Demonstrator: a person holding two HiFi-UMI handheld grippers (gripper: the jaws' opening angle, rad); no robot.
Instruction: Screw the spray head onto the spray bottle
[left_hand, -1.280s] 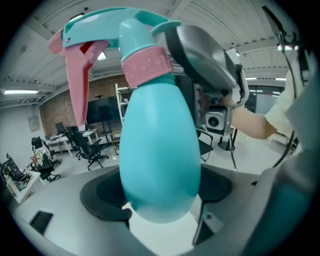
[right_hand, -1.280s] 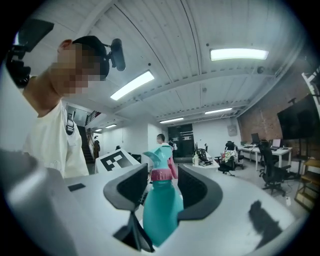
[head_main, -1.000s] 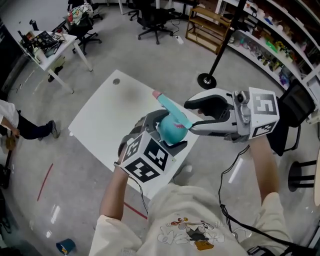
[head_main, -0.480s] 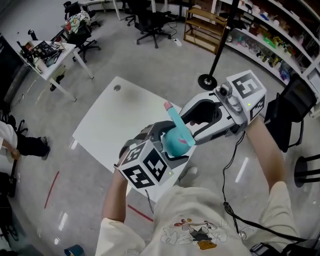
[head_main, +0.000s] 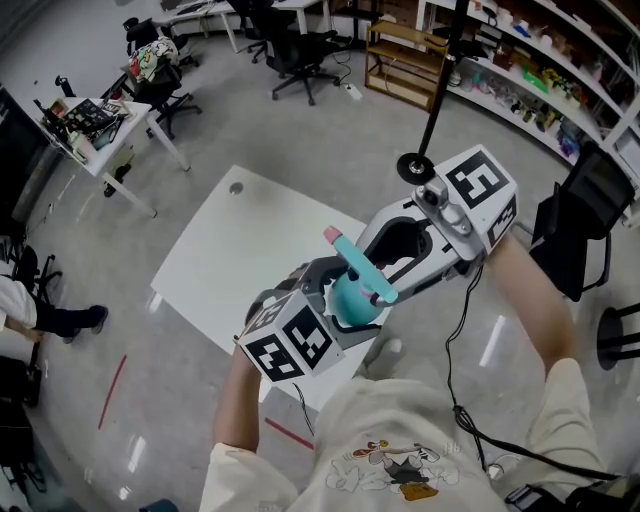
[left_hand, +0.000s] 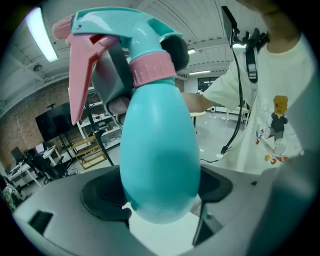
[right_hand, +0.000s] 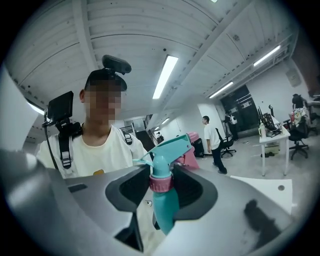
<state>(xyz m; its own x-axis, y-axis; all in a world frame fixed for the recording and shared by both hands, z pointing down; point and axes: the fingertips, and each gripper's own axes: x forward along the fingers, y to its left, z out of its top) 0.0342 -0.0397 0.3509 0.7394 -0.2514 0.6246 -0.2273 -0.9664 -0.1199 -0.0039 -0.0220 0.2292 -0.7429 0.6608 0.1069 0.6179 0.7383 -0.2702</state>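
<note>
A teal spray bottle (head_main: 350, 303) stands upright in my left gripper (head_main: 332, 297), held off the table, with the jaws shut on its rounded body (left_hand: 157, 150). The teal spray head (head_main: 362, 268), with a pink trigger (left_hand: 80, 75) and a pink collar (left_hand: 152, 70), sits on the bottle's neck. My right gripper (head_main: 378, 272) reaches in from the right at collar height. Its jaws are closing with the collar (right_hand: 161, 183) between them, and the pads touch it on both sides.
Below the grippers is a white table (head_main: 230, 260). Around it are a cluttered desk (head_main: 95, 120), office chairs (head_main: 300, 45), a wooden shelf (head_main: 405, 60) and a black stand base (head_main: 415, 165). A person (right_hand: 212, 142) stands far off beside another desk (right_hand: 272, 137).
My right gripper has swung round, its marker cube going up and to the left, and now lies diagonally against the spray head. The bottle stays in my left gripper, shifted slightly right.
</note>
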